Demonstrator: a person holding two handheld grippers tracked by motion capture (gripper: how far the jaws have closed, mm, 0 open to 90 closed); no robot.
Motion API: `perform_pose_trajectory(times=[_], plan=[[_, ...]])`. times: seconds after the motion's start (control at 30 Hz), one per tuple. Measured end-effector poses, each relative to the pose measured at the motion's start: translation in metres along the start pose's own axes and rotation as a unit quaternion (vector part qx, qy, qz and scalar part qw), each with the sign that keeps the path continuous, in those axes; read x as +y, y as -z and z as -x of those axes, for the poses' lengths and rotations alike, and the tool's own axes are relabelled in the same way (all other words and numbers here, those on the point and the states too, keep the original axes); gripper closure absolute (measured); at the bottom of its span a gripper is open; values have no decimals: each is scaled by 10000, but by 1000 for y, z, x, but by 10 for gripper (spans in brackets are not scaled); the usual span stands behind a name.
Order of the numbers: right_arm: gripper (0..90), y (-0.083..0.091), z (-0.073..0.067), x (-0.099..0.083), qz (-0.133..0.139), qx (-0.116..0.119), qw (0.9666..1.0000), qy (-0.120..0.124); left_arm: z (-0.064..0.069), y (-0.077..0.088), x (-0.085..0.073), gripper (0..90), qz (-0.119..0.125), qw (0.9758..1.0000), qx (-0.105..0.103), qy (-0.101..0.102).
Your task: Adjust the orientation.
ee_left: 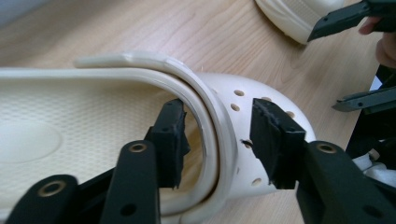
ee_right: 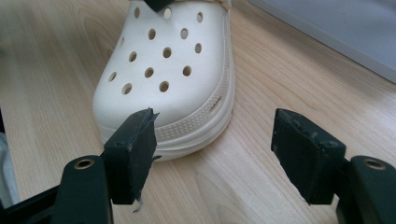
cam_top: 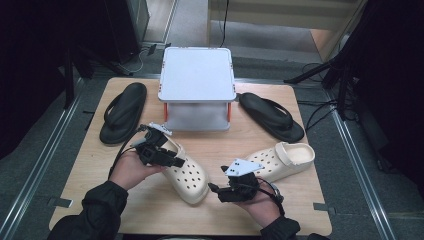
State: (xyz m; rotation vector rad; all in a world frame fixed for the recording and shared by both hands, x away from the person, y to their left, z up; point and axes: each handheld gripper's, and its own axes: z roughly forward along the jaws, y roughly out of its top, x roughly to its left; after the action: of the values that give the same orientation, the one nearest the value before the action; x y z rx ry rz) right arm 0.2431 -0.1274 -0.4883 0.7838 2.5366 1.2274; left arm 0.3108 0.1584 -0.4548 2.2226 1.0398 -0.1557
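My left gripper [ee_left: 218,140] sits spread around the strap and upper rim of the near clog [cam_top: 186,172], pads not pressing it. That clog lies near the table's [cam_top: 90,165] front edge, about mid-width. My right gripper [ee_right: 214,154] is wide open, holding nothing, just off its toe.

Left clog [ee_left: 116,126] in left gripper view – heel end cut off at left frame edge, sole rim lost at bottom edge. Same clog in right gripper view – heel cut off at top edge. Right clog [ee_left: 299,16] – sliver at upper right, rest beyond top edge. High view: left gripper [cam_top: 172,159] covers left clog's heel strap; forearms cut off at bottom edge.
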Motion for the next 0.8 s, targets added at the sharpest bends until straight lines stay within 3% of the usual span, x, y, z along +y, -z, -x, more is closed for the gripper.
perform_pose_trajectory(times=[0.17,0.2,0.27,0.3,0.37,0.4,0.47,0.5,0.53,0.57,0.67,0.7,0.73,0.8], plan=[[310,0,-1,1,36,9,10000,-9,2,23,1,536,241,9995,154,-128],[312,0,-3,1,41,17,10000,-13,2,27,1,597,240,9995,150,-161],[314,0,-4,1,36,8,10000,-5,-1,35,1,623,312,9991,179,-218],[352,-1,-6,1,45,70,10000,41,-4,39,0,688,315,9990,218,-227],[366,-2,-7,2,53,98,9999,38,-15,43,-2,717,361,9981,403,-288],[411,-3,-11,3,89,165,9998,46,-23,43,-3,787,360,9980,461,-232],[433,-4,-12,4,100,180,9998,37,-42,42,-7,821,300,9977,604,-99],[497,-4,-15,5,159,285,9995,-47,-48,42,-8,892,290,9975,640,-87],[497,-4,-15,5,159,285,9995,-47,-54,42,-8,892,239,9974,675,-105],[568,-4,-17,7,218,389,9988,-177,-62,41,-8,900,240,9974,683,-41],[641,-4,-19,9,247,435,9984,-282,-75,38,-5,900,272,9963,810,-33],[738,-4,-23,10,289,432,9983,-281,-77,37,-4,900,280,9959,852,-74],[738,-4,-23,10,289,432,9983,-281,-79,35,-3,900,287,9956,885,-118],[877,-4,-28,12,319,418,9984,-195,-83,31,0,900,261,9944,1010,-186]])
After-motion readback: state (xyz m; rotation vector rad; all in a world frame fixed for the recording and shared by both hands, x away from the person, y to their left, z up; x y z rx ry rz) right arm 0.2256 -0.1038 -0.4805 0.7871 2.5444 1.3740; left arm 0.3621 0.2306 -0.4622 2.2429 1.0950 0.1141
